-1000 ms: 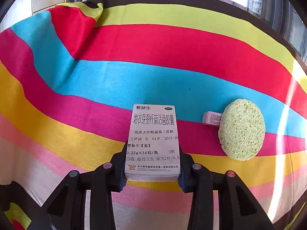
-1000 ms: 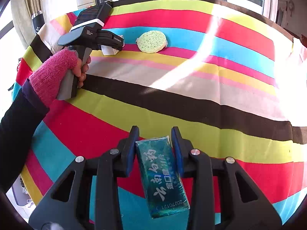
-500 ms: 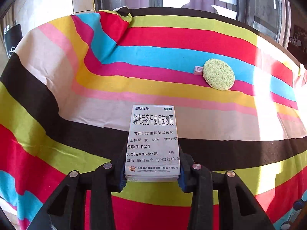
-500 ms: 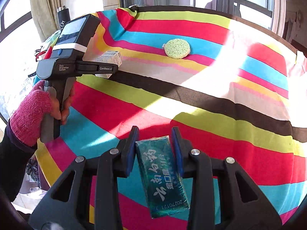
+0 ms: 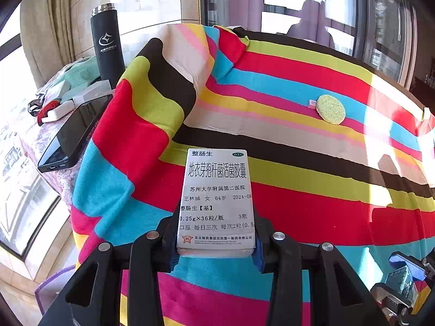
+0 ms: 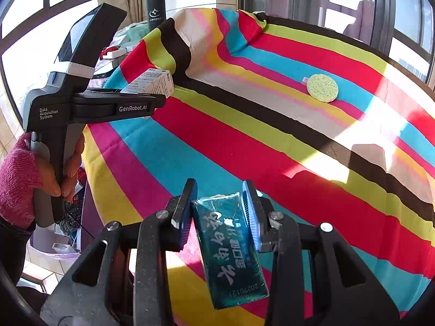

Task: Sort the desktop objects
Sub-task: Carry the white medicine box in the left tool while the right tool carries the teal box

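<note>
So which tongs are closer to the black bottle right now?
Left. The left tongs, clamping the white medicine box, sit nearer the black bottle; the right tongs, holding the green packet, are nearer the person.

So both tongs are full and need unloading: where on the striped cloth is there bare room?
Nearly all the cloth is bare: the wide stripes between the sponge and the near edge, and everything right of the sponge. A small pink item touches the sponge's left. It is crowded off the cloth's left edge: phone, flask, clutter.
</note>
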Demonstrator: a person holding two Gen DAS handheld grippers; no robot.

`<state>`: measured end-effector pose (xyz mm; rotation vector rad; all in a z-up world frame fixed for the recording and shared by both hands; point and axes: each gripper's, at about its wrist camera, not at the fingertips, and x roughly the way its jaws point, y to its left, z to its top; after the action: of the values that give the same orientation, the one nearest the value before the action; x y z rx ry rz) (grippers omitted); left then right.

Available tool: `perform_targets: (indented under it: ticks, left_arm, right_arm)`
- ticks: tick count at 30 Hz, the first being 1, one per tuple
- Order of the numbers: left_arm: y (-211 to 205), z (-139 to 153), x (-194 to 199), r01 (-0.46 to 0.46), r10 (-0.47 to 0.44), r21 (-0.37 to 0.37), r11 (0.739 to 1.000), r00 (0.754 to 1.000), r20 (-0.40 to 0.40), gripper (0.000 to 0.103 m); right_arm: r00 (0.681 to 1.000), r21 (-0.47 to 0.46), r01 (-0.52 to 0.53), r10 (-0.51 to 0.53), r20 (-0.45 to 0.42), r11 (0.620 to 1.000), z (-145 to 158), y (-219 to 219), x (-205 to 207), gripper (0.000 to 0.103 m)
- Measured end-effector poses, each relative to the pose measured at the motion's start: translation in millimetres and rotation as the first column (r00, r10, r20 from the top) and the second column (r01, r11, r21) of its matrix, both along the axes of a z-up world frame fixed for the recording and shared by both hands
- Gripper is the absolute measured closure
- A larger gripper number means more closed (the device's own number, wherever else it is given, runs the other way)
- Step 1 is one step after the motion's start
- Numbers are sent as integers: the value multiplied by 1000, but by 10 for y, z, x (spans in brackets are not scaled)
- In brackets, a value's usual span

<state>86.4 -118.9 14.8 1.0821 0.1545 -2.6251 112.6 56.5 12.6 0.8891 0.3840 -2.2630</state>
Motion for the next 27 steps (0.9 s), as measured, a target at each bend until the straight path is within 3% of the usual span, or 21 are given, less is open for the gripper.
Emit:
perform_targets:
  ticks: [7, 12, 18, 27]
  left_arm:
    - [-501, 124, 856, -120, 120, 7, 993, 991, -52, 62]
    - [-1048, 39, 1465, -281, 282, 41, 959, 959, -23, 62]
    - [-1610, -91, 2042, -456, 457, 64, 887, 890, 15, 62]
    - [-2101, -179, 2423, -563, 562, 56, 824, 826, 35, 62]
  right_arm:
    - [992, 23, -129, 130, -6, 991, -3, -423, 311, 65]
    - [955, 79, -295, 296, -3, 952, -100, -923, 622, 65]
    - [845, 148, -529, 535, -4, 836, -177, -1605, 1096, 65]
    - [648, 215, -749, 761, 40, 627, -370, -2320, 1828, 65]
